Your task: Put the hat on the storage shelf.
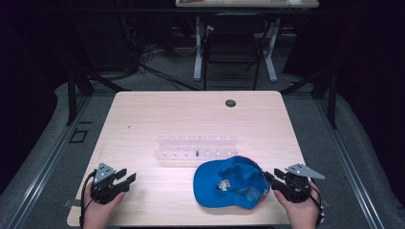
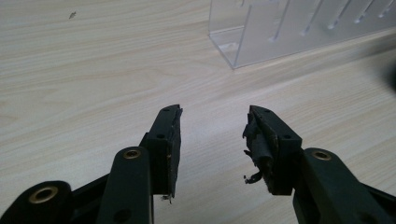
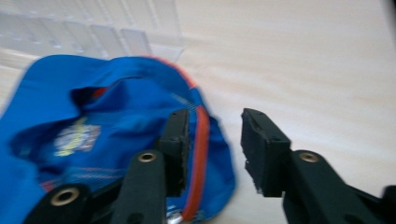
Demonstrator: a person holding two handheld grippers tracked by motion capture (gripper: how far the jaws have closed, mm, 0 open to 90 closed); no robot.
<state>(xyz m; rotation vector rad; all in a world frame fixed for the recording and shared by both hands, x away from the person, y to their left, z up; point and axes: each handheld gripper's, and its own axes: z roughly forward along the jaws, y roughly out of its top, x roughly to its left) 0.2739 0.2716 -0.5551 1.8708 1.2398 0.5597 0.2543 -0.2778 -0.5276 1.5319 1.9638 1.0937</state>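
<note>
Blue cap point(image 1: 230, 182) beside open right gripper point(image 1: 270, 177)

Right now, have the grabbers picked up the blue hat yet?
Not yet. Nothing looks done: the blue cap lies on the table, in front of the clear rack. In hand: the right gripper is at the cap's edge with open jaws, not pinching it. The left gripper is open over bare wood. Gripping and moving the cap are probably still left.

High view looks down and forward from above the near edge, far off. Both gripper views sit low, close over the table point(image 1: 143, 119); all share the clear rack point(image 1: 196, 145).
</note>
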